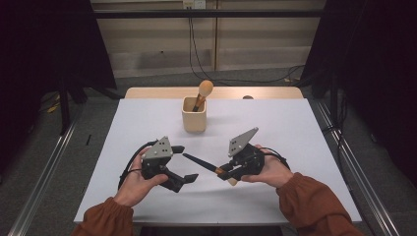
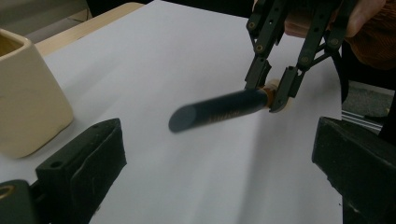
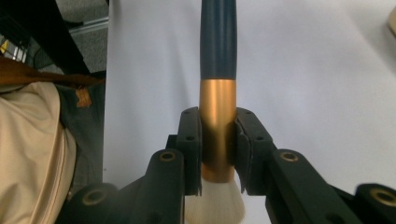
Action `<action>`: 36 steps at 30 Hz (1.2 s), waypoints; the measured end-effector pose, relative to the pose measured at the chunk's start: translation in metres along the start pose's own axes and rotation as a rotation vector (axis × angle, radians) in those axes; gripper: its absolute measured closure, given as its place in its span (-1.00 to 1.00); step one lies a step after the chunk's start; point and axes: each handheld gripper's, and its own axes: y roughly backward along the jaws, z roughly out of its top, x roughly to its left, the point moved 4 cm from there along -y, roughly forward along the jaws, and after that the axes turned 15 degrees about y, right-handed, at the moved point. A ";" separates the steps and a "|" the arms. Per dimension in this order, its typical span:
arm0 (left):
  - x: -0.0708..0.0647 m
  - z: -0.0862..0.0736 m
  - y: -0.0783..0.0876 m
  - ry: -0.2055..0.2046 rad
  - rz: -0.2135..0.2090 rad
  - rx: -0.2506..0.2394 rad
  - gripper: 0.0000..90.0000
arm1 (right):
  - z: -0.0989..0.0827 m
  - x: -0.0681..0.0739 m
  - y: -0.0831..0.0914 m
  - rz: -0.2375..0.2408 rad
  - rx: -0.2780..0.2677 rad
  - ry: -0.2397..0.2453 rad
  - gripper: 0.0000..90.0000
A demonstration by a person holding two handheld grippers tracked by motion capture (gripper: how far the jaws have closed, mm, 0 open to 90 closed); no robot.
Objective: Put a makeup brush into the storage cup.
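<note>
Right gripper [image 1: 227, 171] clamps brush [image 1: 199, 162] levelly toward the seemingly gaping left gripper [image 1: 184, 163].

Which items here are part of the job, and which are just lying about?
In the job:
- makeup brush, clamped at its gold ferrule by the right tool
- left tool, open, facing the brush handle
- beige holder with a brush standing in it

Lying about:
- cables on the floor
- table
</note>
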 end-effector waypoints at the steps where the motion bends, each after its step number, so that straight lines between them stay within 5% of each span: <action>1: 0.000 0.001 0.000 0.000 0.000 0.004 -0.94 | 0.001 -0.001 -0.001 0.008 0.006 0.008 0.66; 21: 0.009 0.001 -0.010 -0.072 -0.003 0.172 -0.87 | 0.008 -0.004 -0.009 0.142 0.202 0.075 0.66; 36: 0.007 0.001 -0.019 -0.085 -0.019 0.304 -0.88 | 0.011 -0.006 -0.015 0.201 0.317 0.097 0.66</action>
